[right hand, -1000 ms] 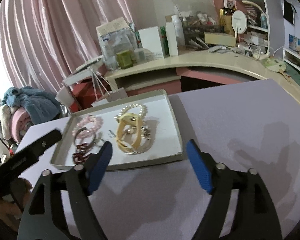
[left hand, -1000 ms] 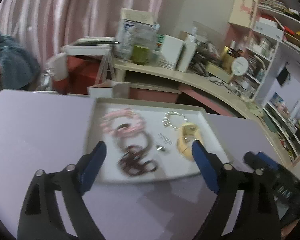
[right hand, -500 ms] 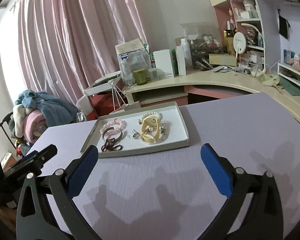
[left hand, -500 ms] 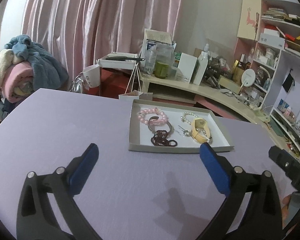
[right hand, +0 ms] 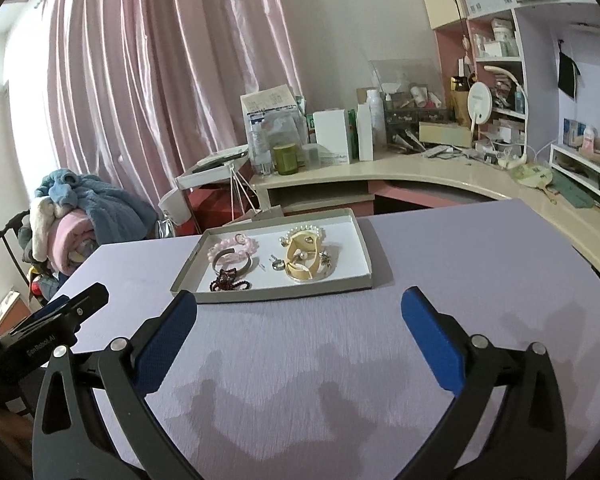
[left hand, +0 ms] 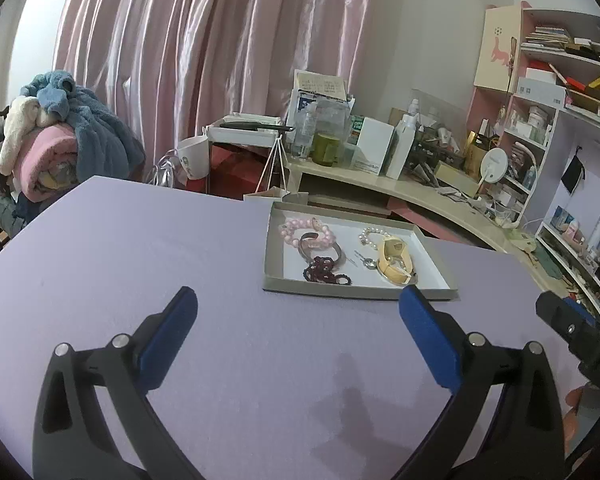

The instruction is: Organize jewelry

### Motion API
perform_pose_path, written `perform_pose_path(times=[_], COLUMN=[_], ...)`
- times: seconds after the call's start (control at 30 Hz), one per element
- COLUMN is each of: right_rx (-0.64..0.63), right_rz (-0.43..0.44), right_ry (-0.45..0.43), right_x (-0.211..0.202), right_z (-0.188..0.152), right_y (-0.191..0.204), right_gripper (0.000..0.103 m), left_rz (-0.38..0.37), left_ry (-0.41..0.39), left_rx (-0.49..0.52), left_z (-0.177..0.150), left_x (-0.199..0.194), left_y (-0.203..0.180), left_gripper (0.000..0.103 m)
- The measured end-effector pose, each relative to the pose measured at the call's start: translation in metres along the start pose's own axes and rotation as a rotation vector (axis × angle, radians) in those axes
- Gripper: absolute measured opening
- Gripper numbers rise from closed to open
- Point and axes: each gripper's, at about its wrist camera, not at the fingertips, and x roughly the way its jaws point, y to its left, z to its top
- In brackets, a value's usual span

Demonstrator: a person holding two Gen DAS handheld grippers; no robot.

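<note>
A shallow grey tray [left hand: 274, 248] [right hand: 364, 246] sits on the lilac table [left hand: 140, 248] [right hand: 480, 264]. In it lie a pink bead bracelet [left hand: 292, 232] [right hand: 228, 248], a dark red bead bracelet [left hand: 324, 270] [right hand: 226, 282], a pearl bracelet [left hand: 370, 234] [right hand: 300, 230], a cream bangle [left hand: 394, 262] [right hand: 304, 258] and a small ring [left hand: 369, 264] [right hand: 276, 266]. My left gripper [left hand: 298, 310] is open and empty, well short of the tray. My right gripper [right hand: 298, 310] is open and empty, also short of the tray.
Beyond the table stands a cluttered curved desk [left hand: 420, 196] [right hand: 440, 172] with bottles and boxes. Shelves [left hand: 548, 120] fill the right wall. A pile of blankets [left hand: 56, 136] [right hand: 76, 216] sits at the left. Pink curtains hang behind.
Both grippers have drawn back and risen away from the tray, which now looks smaller and farther. Both stay open and empty.
</note>
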Motion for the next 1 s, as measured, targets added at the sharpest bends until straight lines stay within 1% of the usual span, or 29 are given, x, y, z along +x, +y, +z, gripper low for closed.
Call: perform_pose_path(times=[0.1,0.2,0.3,0.43,0.6,0.8,1.0], right_rx=[-0.008,-0.017,-0.028,-0.031,-0.022,-0.018,-0.020], right_rz=[-0.004,-0.001,-0.005,-0.004,-0.007,0.035,0.075], right_ry=[-0.010,-0.040,-0.062,-0.067,-0.071,-0.086,-0.123], right_x=[0.002,0.002,0.006,0.015,0.025,0.029,0.026], right_z=[0.002,0.001,-0.005,-0.012,-0.019,-0.017,-0.009], right_y=[0.001,0.003,0.006,0.007,0.004,0.004,0.008], right_gripper=[0.102,0.102,0.102,0.102,0.102,0.102,0.102], left_rz=[0.001,-0.003,-0.002,-0.006,-0.045,-0.088,-0.088], left_ry=[-0.002,-0.013,-0.044,-0.052,-0.066,-0.101,-0.163], left_rx=[0.002,0.005,0.019,0.023,0.032,0.046,0.070], left_z=[0.001,0.001,0.000,-0.002,-0.005,-0.010,-0.007], left_x=[0.001,0.001,0.003,0.010,0.021,0.025,0.016], left_y=[0.000,0.000,-0.001,0.000,-0.001,-0.004,-0.006], left_gripper=[0.101,0.101,0.101,0.101,0.101,0.101,0.101])
